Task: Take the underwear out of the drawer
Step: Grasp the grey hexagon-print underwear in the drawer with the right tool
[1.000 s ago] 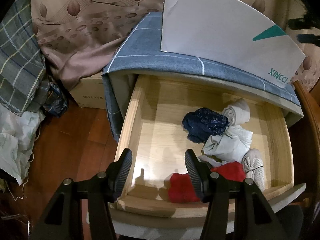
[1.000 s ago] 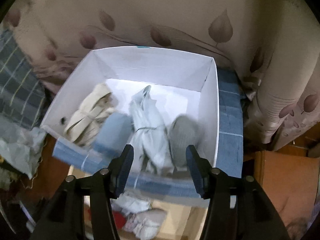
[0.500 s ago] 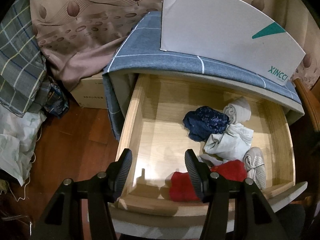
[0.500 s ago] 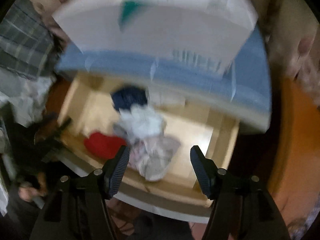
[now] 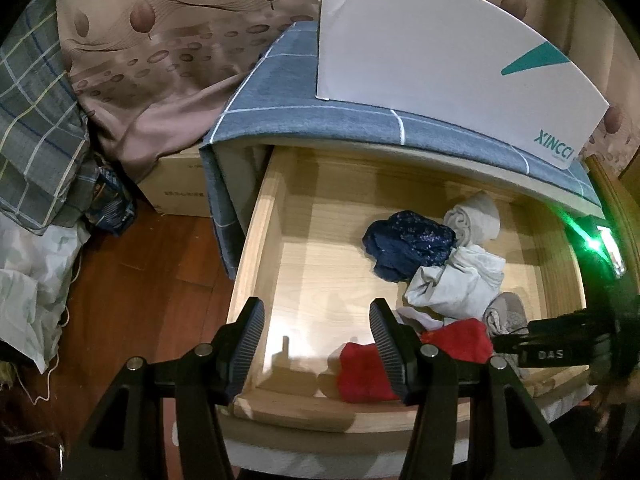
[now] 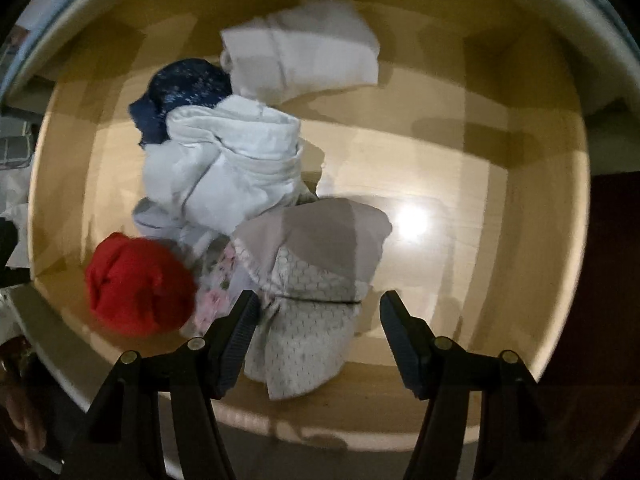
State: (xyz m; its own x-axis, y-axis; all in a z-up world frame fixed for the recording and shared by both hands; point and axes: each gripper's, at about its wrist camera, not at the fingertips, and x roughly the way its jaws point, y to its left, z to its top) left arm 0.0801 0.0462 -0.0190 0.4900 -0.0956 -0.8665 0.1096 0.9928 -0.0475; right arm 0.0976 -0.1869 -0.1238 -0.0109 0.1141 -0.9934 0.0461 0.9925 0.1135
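Right gripper [image 6: 316, 320] points straight down into the open wooden drawer [image 6: 500, 184], jaws parted and empty, having just been opening; a grey patterned folded underwear piece [image 6: 308, 300] sits between the tips, whether touched cannot be told. Red bundle [image 6: 138, 282] to its left, pale crumpled piece [image 6: 228, 164] above, navy piece [image 6: 184, 88] and a white roll [image 6: 300, 56] further back. Left gripper [image 5: 316, 344] hangs over the drawer's front left corner, jaws apart, holding nothing. White box [image 5: 440, 60] stands on the blue checked cloth [image 5: 320, 124] above.
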